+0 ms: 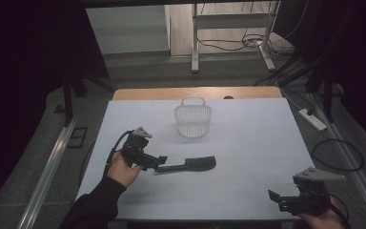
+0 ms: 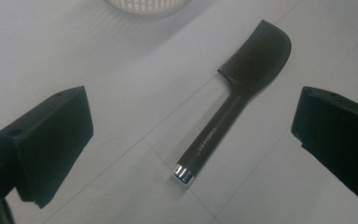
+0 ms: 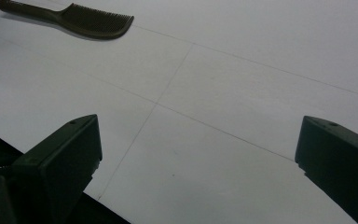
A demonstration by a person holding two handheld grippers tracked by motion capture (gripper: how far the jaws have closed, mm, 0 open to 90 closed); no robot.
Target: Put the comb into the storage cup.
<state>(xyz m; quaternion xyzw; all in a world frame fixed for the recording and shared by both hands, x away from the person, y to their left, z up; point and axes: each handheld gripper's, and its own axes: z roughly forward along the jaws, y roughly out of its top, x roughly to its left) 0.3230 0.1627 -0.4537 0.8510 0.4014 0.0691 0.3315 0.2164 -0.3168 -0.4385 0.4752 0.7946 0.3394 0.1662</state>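
Note:
A dark comb lies flat near the middle of the white table, teeth end to the right. In the left gripper view the comb lies ahead between the two jaws, its silver-capped handle end nearest. My left gripper sits just left of the handle end, open, with nothing in it. My right gripper hovers open near the table's front right edge, pointing left. Its view has the comb far off at the top left.
A white mesh basket with a handle stands behind the comb, toward the table's back; its rim peeks in at the top of the left gripper view. Cables, a power strip and desk legs lie on the floor beyond.

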